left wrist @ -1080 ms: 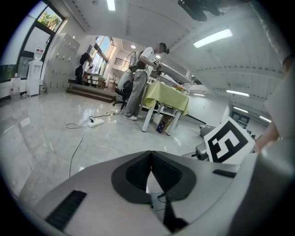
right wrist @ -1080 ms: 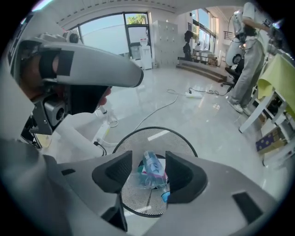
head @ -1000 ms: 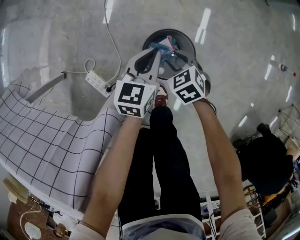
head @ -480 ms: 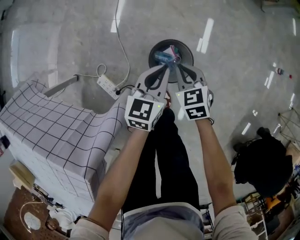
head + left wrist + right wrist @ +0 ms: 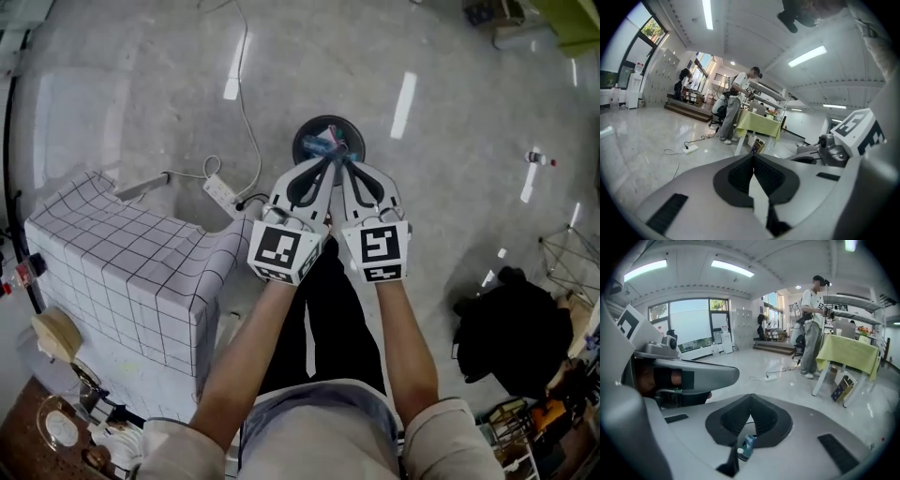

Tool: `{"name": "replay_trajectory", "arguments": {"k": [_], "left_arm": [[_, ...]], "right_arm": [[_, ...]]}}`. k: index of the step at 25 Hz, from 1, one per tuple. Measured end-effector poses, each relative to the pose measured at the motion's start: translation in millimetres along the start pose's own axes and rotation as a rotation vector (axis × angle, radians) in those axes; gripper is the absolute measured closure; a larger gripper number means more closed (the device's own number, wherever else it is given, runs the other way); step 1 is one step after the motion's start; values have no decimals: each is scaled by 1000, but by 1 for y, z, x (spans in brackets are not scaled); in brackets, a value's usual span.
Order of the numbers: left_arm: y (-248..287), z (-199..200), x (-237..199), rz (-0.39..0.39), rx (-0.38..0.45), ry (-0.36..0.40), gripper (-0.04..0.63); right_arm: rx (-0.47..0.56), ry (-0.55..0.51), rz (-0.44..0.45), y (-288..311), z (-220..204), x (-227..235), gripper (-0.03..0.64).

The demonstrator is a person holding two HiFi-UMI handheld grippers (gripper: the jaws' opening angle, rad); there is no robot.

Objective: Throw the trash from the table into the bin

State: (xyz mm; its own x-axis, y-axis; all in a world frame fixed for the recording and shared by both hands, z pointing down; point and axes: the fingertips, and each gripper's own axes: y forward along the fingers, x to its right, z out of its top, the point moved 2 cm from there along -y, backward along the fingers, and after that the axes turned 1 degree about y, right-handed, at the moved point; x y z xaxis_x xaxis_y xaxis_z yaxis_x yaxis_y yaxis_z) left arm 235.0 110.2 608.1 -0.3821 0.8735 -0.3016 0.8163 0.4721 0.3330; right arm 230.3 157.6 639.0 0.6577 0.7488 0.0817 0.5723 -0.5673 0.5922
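Both grippers are rising away from the bin (image 5: 301, 142), which is appearing smaller and further below than in the earlier head views, while more of the cloth-covered worktop (image 5: 112, 262) is coming into sight at the left.

The left gripper (image 5: 323, 172) is staying clenched, its jaws meeting at the tips with nothing between them. The right gripper (image 5: 345, 172) has just been closing its jaws and is likewise holding nothing. Through the gap behind its tips, the right gripper view is showing the bin directly beneath. The trash (image 5: 330, 142), including a blue plastic item, is lying inside the bin. Whether more trash is waiting on the worktop cannot be told from these views.

Hazards from here, as a judgement:
- **Tripping.** A power strip (image 5: 221, 190) and its cable (image 5: 246, 103) are lying on the floor between bin and worktop, where a foot turning back could catch them.
- **Snagging.** The cloth is hanging loosely over the worktop's edge, so a passing gripper could snag and drag it.
- **Spilling.** The trash seems to be sitting high near the rim, so a knock to the bin could spill it.
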Motion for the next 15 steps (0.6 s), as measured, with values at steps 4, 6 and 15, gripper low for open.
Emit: {"name": "replay_trajectory", "arguments": {"k": [4,6,15], "left_arm": [[-15,45,15,5,50,5,589],[-24,66,23,4,74,8,589],[-70,139,54,18,150,22,589]], "right_arm": [[70,6,-11,-33,45,-6,598],[104,11,-20,-50,65,-10,598],[238,20,-37,-121,142,-26,598]]}}
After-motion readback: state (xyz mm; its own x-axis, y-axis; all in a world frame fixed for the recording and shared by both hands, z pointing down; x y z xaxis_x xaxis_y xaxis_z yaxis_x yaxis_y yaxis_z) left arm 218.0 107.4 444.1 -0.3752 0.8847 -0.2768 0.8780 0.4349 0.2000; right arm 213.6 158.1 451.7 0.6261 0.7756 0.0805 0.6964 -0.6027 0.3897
